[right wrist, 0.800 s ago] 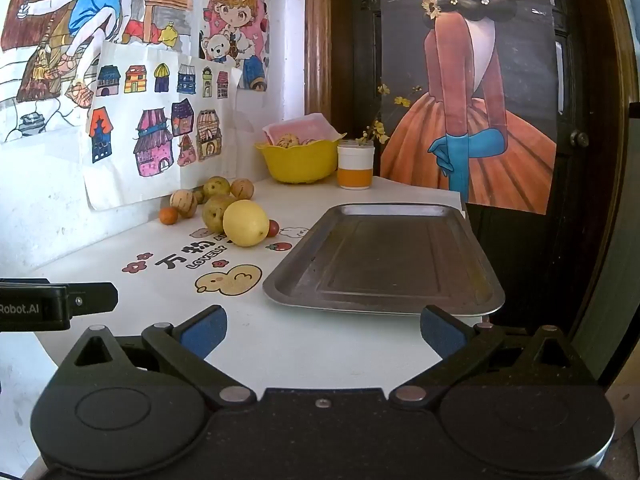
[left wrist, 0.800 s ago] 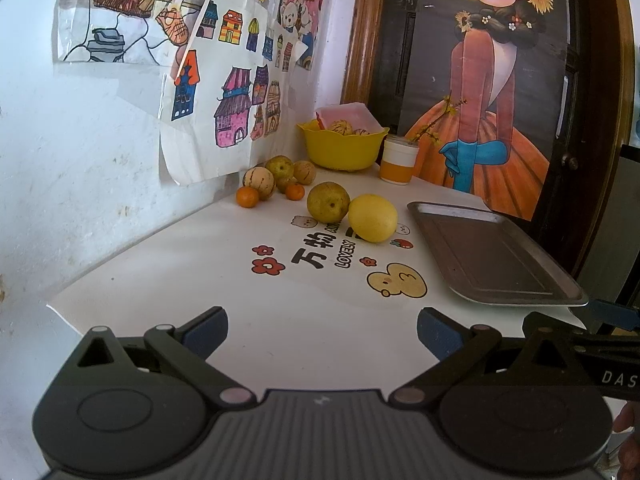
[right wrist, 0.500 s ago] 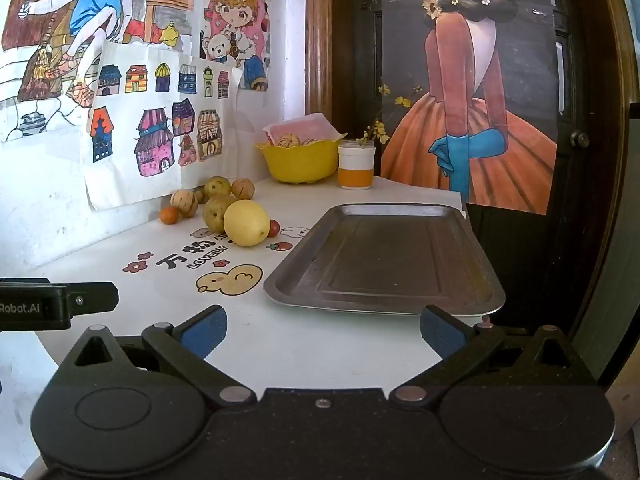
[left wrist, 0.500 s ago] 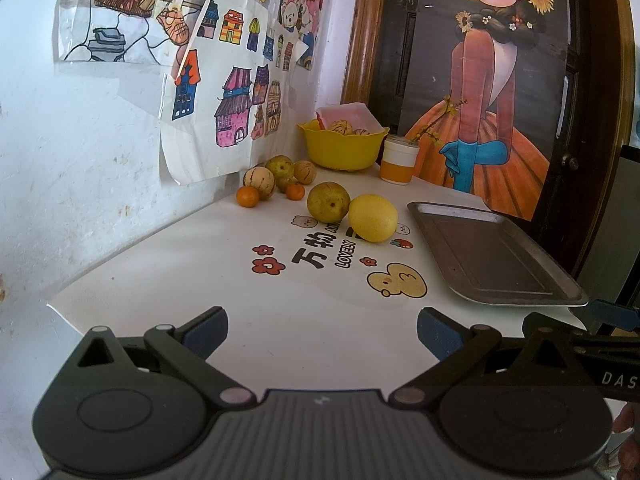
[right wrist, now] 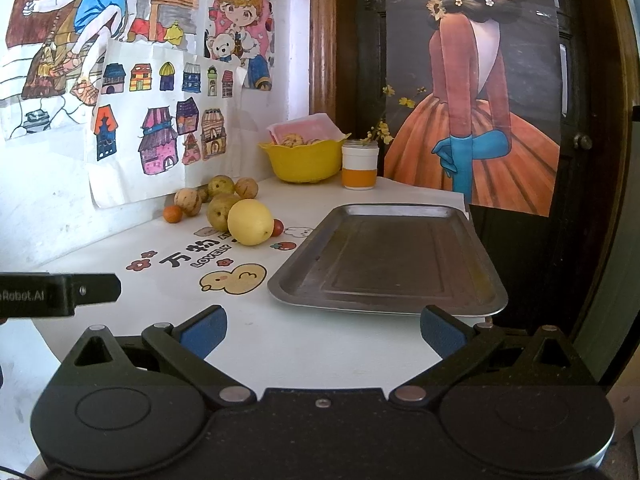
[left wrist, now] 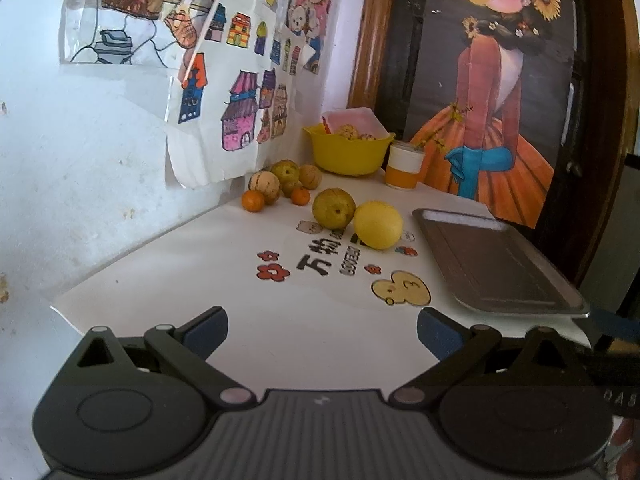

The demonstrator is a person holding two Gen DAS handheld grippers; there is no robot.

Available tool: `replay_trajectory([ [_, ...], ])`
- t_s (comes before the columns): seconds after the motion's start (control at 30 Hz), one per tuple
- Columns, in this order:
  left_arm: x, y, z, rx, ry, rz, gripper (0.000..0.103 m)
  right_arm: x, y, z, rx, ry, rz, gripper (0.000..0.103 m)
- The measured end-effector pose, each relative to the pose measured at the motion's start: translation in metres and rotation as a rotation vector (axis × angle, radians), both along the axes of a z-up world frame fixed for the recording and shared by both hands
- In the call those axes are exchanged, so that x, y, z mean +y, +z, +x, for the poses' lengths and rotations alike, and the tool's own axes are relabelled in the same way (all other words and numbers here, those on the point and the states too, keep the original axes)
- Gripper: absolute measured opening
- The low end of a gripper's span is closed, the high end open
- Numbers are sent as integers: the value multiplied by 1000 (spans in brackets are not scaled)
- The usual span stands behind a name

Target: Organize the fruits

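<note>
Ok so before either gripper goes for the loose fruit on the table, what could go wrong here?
The big yellow round fruit touches the greenish-brown fruit, and a small red fruit sits right behind it; grabbing it may send the neighbours rolling. The grey metal tray sits at the white table's near edge, so a firm drop could tip or slide it. Round fruit may also roll across the tray's flat bottom.

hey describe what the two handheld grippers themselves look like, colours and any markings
Both are black plastic. The left gripper and right gripper each carry two fingers faced with blue pads, on linkage arms with silver pivot pins and round discs. The left body is ribbed grey. White lettering reading "Robot.AI" marks the left gripper's side.
</note>
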State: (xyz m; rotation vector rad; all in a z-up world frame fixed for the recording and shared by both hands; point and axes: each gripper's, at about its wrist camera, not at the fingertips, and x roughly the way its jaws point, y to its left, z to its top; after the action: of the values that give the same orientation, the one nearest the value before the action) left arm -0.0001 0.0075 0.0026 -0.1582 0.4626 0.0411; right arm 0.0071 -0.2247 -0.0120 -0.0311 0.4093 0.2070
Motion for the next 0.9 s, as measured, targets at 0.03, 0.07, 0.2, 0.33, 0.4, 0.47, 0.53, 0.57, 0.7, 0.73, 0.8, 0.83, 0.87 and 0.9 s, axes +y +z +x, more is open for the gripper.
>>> replay_trajectory([
  [0.03, 2, 3, 1, -8, 9, -11, 103, 0, 0, 0, 0, 1, -1, 102],
  [0.07, 4, 7, 2, -16, 19, -27, 103, 0, 0, -1, 0, 2, -2, 102],
  [0.2, 17, 24, 9, -65, 98, -138, 103, -3, 1, -1, -2, 12, -3, 102],
  [0.33, 32, 38, 15, -105, 246, -242, 103, -2, 1, -3, -5, 17, -7, 102],
  [0.4, 35, 42, 18, -110, 320, -232, 103, -2, 1, -4, -7, 20, -10, 102],
  [0.47, 35, 46, 19, -123, 391, -183, 103, -2, 2, -5, -12, 22, -13, 102],
  [0.53, 38, 50, 18, -152, 458, -129, 103, -2, 3, -5, -17, 26, -14, 102],
  [0.57, 38, 52, 17, -168, 486, -95, 103, -3, 4, -5, -19, 28, -13, 102],
  [0.7, 38, 62, 20, -194, 543, 50, 103, -6, 11, -3, -35, 53, -29, 102],
  [0.73, 38, 64, 21, -196, 539, 92, 103, -8, 15, -2, -38, 65, -36, 102],
  [0.8, 33, 69, 22, -194, 512, 205, 103, -11, 22, 2, -39, 97, -49, 102],
  [0.83, 31, 70, 23, -188, 491, 264, 103, -13, 26, 5, -37, 114, -58, 102],
  [0.87, 29, 71, 25, -181, 466, 324, 103, -15, 30, 9, -35, 132, -68, 102],
  [0.9, 26, 71, 30, -168, 439, 378, 103, -16, 34, 12, -32, 154, -82, 102],
])
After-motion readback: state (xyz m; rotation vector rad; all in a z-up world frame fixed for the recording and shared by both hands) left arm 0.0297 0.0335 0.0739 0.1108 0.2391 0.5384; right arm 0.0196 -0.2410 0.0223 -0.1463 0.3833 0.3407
